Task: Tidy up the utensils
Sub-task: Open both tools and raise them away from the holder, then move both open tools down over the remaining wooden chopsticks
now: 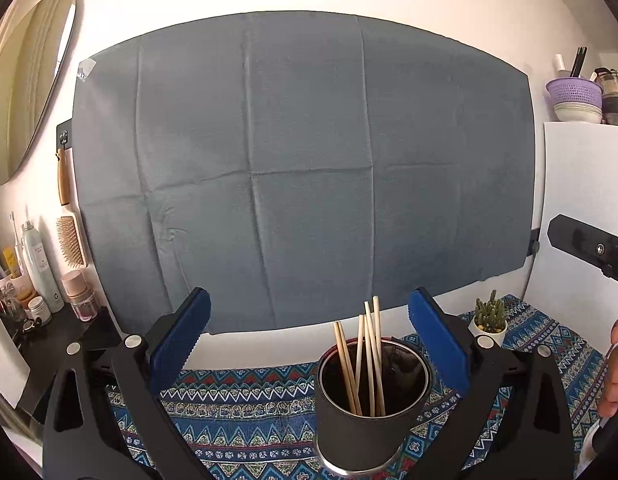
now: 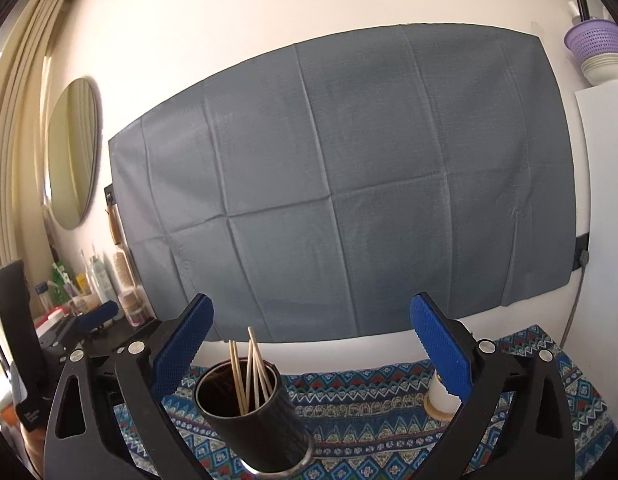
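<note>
Progress, judged from both wrist views: the chopsticks (image 1: pixel 367 360) are already standing bundled in the dark cup (image 1: pixel 373 400), tips fanned up and leaning on the inner wall. Count approx 6, can't be sure since they overlap. No loose utensils show on the patterned cloth (image 1: pixel 245 400) in either view, so the sorting looks mostly done, maybe finished; the table nearer than the cup is out of frame, so leftovers there can't be ruled out.

Left gripper (image 1: pixel 309 334): jaws spread wide, holding nothing. The cup sits between the blue pads (image 1: pixel 181 340) toward the 5 o'clock side, apart from both, just short of the right pad. Right gripper (image 2: pixel 311 340): also wide, empty. In its view the cup stands at 7 o'clock, close beside the left pad (image 2: pixel 183 354), looks just clear of it, w/ sticks poking up past the pad's lower edge.

Edges & room:
- Grey sheet (image 1: pixel 301 168) on the wall at 12 o'clock closes off the far side; cloth ends at the wall base.
- Cactus pot (image 1: pixel 491 320) at 3 o'clock in left view, near the far edge.
- White jar (image 2: pixel 441 396) at 4 o'clock in right view, partly behind the right pad.
- Toiletries shelf (image 1: pixel 49 320) at 9 o'clock, cluttered, well apart.
- Open cloth between cup and jar gives the freest lane. Retreat upward is prob. safest, since a sideways sweep risks tipping the cup.
</note>
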### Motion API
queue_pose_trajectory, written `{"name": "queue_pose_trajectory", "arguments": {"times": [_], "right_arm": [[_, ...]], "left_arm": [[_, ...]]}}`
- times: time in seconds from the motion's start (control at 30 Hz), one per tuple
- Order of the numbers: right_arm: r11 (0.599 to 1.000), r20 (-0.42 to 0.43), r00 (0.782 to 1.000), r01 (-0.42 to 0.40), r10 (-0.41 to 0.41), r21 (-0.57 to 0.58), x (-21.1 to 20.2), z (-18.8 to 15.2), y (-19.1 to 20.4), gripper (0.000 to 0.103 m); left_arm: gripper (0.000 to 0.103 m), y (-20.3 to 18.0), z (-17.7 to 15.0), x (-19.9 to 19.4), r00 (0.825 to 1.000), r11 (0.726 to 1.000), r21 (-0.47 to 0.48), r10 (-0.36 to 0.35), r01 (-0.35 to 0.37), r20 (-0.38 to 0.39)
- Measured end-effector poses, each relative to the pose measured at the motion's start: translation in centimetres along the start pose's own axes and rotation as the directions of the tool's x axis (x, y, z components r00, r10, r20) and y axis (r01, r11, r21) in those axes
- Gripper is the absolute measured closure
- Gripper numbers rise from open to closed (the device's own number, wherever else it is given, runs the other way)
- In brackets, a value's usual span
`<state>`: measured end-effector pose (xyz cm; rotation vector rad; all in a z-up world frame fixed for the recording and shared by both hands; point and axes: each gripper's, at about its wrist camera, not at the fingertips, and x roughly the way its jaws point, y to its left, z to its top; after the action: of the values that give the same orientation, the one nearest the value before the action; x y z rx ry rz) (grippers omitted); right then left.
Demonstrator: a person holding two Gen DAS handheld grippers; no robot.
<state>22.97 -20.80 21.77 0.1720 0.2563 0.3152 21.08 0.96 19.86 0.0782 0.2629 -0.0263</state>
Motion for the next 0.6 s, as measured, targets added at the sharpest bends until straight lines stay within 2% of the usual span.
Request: {"name": "queue_pose_trajectory", "arguments": {"times": [0.23, 0.37, 0.6], "right_arm": [[0.993, -0.074, 0.995, 0.060, -0.068, -0.101, -1.3, -2.9, 0.4, 0.008], [0.982, -0.137, 0.984, 0.088, -0.111, -0.169, -1.4, -5.2, 0.8, 0.008], [0.950, -0.197, 0.965, 0.109, -0.171, -0.293, -2.1, -9.3, 1.9, 0.008]], "left_arm": [[0.006, -0.8, -2.4, -0.4, 0.993, 1.000, -0.006, -0.014, 0.014, -0.114], [0.006, -1.0, -4.5, -0.3, 0.984, 1.000, -0.010, -0.023, 0.022, -0.177], [0.006, -0.4, -8.9, 0.8, 0.939, 1.000, -0.008, -0.018, 0.016, -0.344]]}}
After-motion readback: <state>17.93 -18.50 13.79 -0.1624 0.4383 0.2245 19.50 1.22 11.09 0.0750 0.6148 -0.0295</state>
